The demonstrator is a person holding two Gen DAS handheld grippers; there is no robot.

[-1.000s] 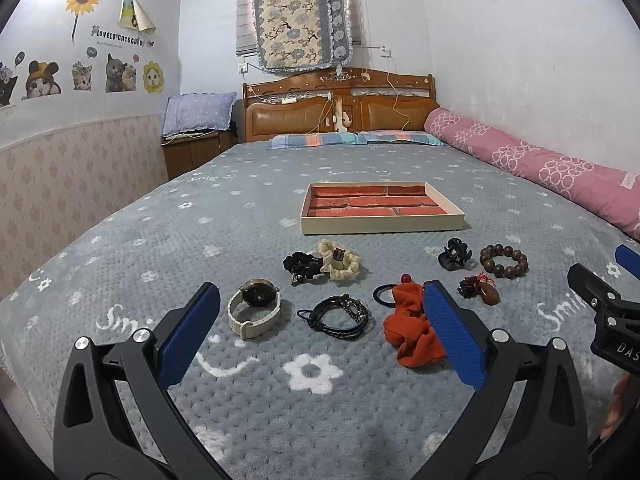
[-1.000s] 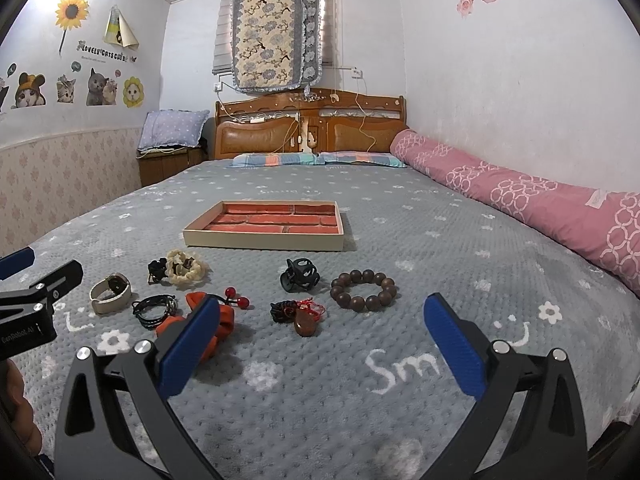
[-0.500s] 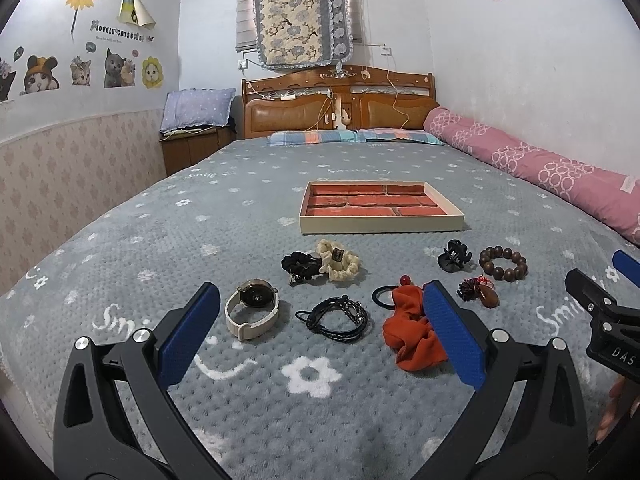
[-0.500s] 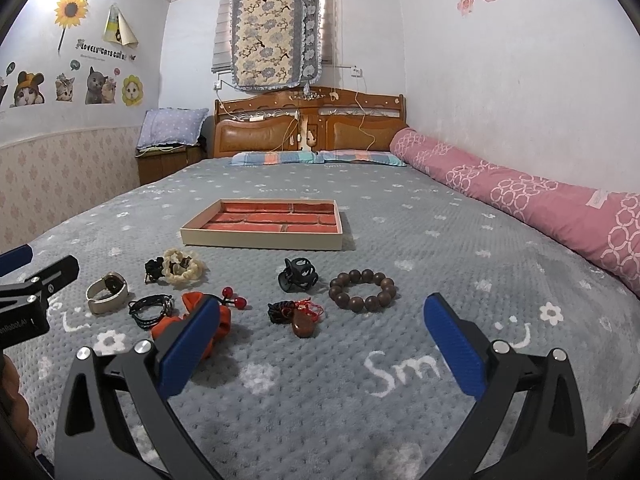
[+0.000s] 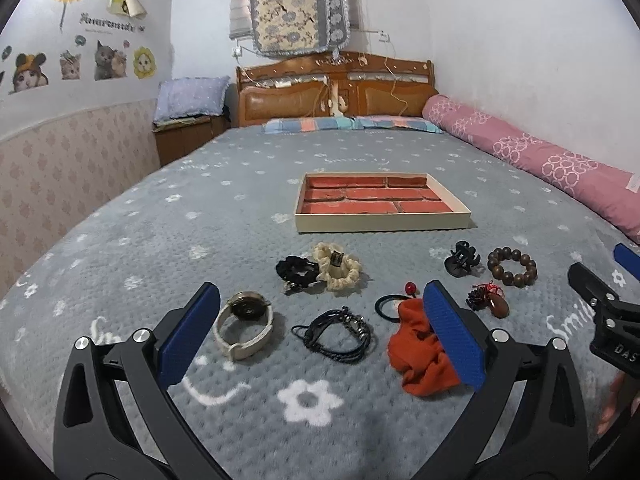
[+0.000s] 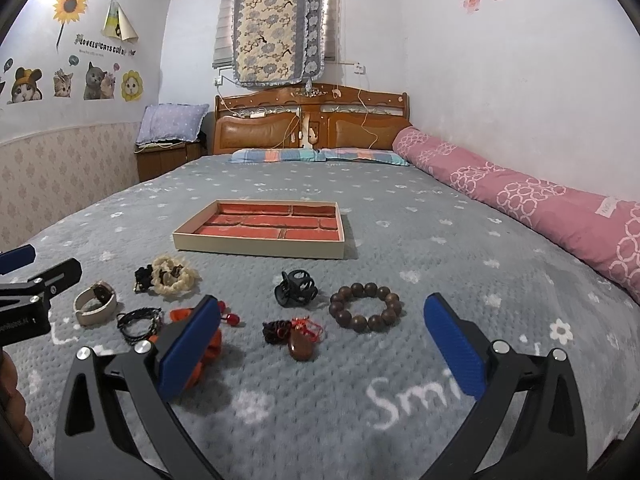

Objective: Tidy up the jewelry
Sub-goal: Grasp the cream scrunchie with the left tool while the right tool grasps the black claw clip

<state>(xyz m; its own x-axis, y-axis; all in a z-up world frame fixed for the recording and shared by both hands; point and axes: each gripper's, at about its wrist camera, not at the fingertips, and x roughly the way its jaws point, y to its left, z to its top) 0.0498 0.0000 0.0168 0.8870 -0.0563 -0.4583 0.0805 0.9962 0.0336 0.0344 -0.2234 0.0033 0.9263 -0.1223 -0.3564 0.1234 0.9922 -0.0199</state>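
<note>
On the grey bedspread [image 5: 120, 240], I am finding the brick-lined tray [image 5: 382, 218] holding nothing; every piece, watch [image 5: 244, 330] to bead bracelet [image 6: 365, 307], is lying loose before it. I am holding left gripper [image 5: 320, 336] and right gripper [image 6: 320, 340] spread, carrying nothing.

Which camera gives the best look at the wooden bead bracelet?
The right wrist view. There the wooden bead bracelet lies near the middle of the frame, unblocked, between the open fingers of the right gripper, each bead distinct. In the left wrist view the bracelet sits smaller, off toward the right edge, though still whole.
</note>
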